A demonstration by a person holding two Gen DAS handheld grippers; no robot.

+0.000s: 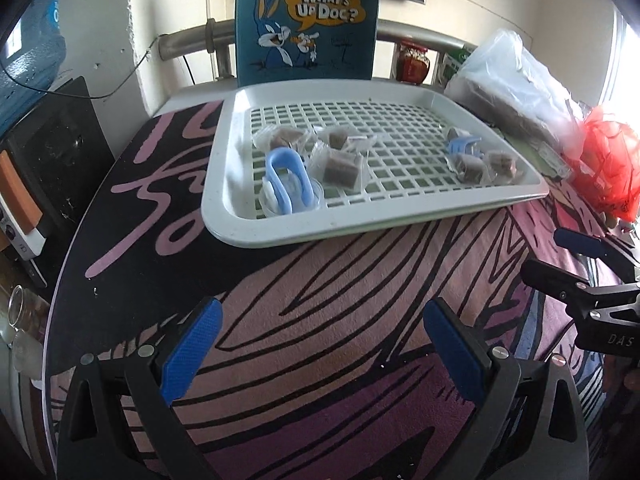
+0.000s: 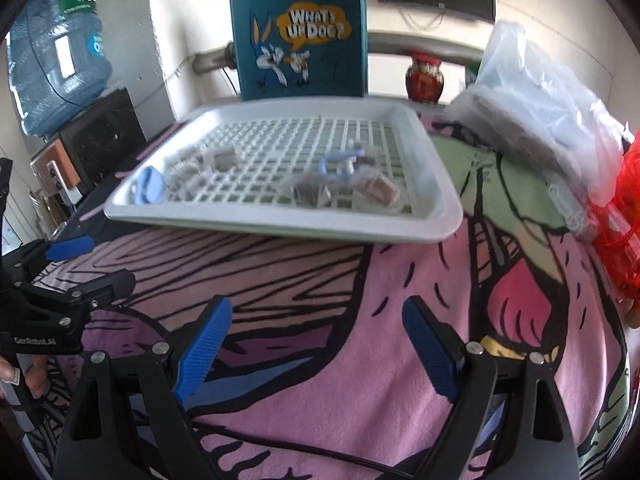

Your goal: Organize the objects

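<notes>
A white grid tray (image 1: 360, 228) lies on the patterned cloth beyond both grippers. On it are several clear-wrapped brown cubes (image 1: 340, 168), a large blue clip (image 1: 288, 184) at its near left and a small blue clip (image 1: 460, 146) at the right. My left gripper (image 1: 323, 306) is open over the cloth short of the tray, with nothing between its blue pads (image 1: 192, 352). My right gripper (image 2: 318, 304) is also open and empty, short of the tray (image 2: 280, 228). Each gripper shows in the other's view: the right gripper (image 1: 560, 258) and the left gripper (image 2: 96, 264).
A blue cartoon-rabbit tote bag (image 1: 308, 20) stands behind the tray. A red jar (image 1: 412, 62), a clear plastic bag (image 1: 516, 80) and a red net bag (image 1: 612, 168) crowd the right side. A water bottle (image 2: 56, 52) and a black box (image 1: 52, 152) stand at the left.
</notes>
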